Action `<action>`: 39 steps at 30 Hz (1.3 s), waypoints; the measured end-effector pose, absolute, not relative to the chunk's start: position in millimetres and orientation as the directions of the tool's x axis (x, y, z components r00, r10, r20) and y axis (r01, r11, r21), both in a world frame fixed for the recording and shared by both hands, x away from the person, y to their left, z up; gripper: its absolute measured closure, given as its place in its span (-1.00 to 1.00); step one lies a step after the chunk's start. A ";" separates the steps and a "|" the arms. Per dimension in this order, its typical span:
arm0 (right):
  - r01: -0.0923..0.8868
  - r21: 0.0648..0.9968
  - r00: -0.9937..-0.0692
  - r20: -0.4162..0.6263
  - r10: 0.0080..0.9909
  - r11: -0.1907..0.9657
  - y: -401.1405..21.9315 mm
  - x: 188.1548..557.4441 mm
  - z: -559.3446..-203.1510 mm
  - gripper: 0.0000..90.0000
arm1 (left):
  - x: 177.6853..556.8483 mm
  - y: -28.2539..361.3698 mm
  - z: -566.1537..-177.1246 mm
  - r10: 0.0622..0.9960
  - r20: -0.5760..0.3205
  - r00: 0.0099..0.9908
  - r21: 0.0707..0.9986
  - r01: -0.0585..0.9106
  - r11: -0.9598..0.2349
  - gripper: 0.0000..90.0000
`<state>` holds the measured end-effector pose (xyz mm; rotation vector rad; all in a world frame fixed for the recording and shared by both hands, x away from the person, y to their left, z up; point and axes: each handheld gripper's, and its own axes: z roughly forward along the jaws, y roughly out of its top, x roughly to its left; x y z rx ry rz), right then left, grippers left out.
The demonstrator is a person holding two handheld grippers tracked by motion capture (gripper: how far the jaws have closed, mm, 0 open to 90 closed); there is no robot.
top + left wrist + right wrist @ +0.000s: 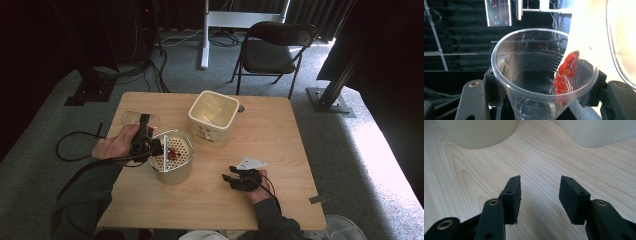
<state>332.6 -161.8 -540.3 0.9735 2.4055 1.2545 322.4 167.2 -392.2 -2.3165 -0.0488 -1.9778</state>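
Observation:
My left gripper [155, 147] is shut on a clear plastic cup [159, 148], tipped on its side over a round cream strainer [186, 165] on the wooden table. Small red pieces [173, 152] lie on the strainer's perforated floor. In the left gripper view the cup [524, 65] sits between the two jaws of my left gripper [544, 100], and more red pieces [564, 73] cling to its inner wall at the rim. My right gripper [229, 173] rests on the table to the right of the strainer. Seen from its own camera, the right gripper [540, 192] is open with nothing between its pads.
A square cream container [212, 117] stands behind the strainer, its inside bare. Something clear and flat [134, 118] lies at the table's far left. A folding chair [272, 50] stands beyond the table [280, 150]. The strainer's wall [474, 132] and the container's wall [596, 131] rise ahead of the right gripper.

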 end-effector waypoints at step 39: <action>0.434 0.802 -0.755 0.076 0.651 0.410 -156.9 333.6 -539.7 0.15 | 323.5 170.4 -360.3 0.473 0.765 0.437 0.537 -0.027 -0.843 -0.19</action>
